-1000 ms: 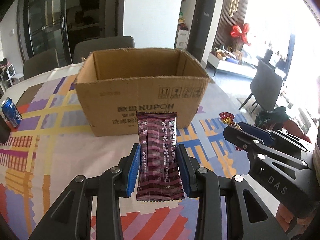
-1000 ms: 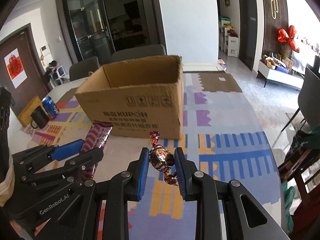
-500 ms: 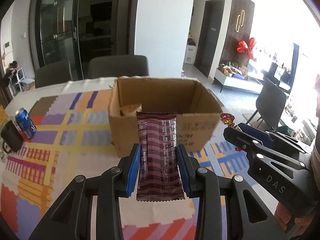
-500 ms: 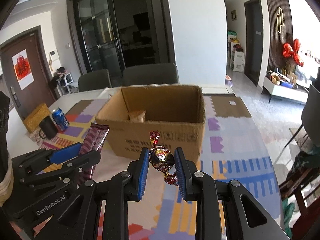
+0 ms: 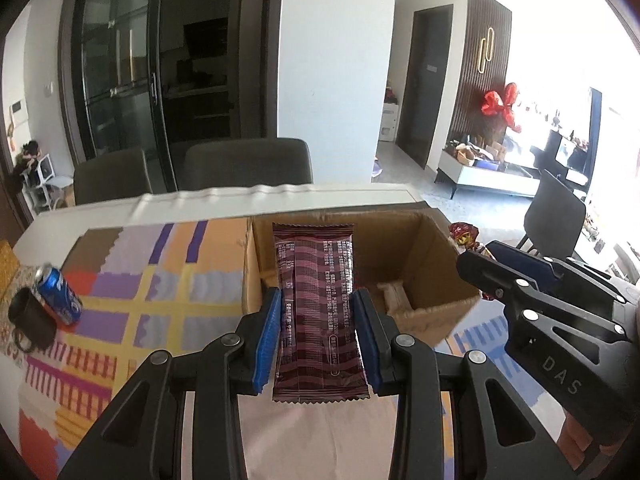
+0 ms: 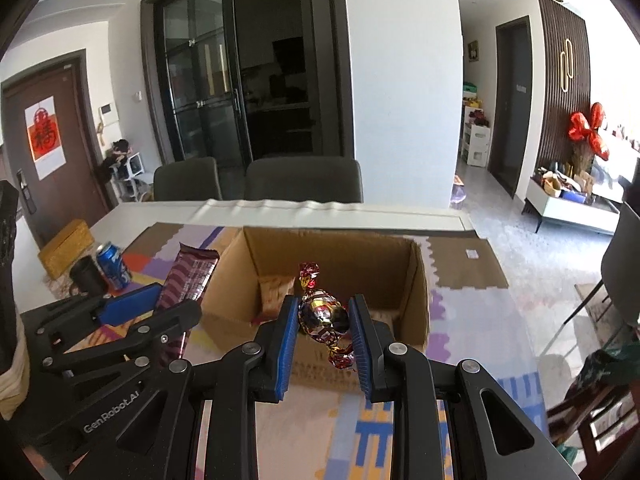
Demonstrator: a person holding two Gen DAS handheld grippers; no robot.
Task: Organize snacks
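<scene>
My left gripper (image 5: 316, 312) is shut on a maroon snack bar packet (image 5: 316, 304) and holds it upright above the near wall of the open cardboard box (image 5: 436, 248). My right gripper (image 6: 323, 320) is shut on a red and gold foil candy (image 6: 322, 316), raised over the near edge of the same box (image 6: 416, 280). Each gripper shows in the other's view, the left gripper (image 6: 160, 304) with its bar (image 6: 188, 280), the right gripper (image 5: 492, 264) with its candy (image 5: 464, 234). Pale packets (image 5: 394, 296) lie on the box floor.
A blue soda can (image 5: 58, 294) and a dark mug (image 5: 30, 320) stand on the patterned tablecloth (image 5: 132, 300) at the left. A yellow box (image 6: 68, 244) lies at the far left table edge. Grey chairs (image 6: 304, 180) stand behind the table.
Both grippers have risen and moved forward with their snacks. The box's inside now shows from above, and the snacks hang over its near edge.
</scene>
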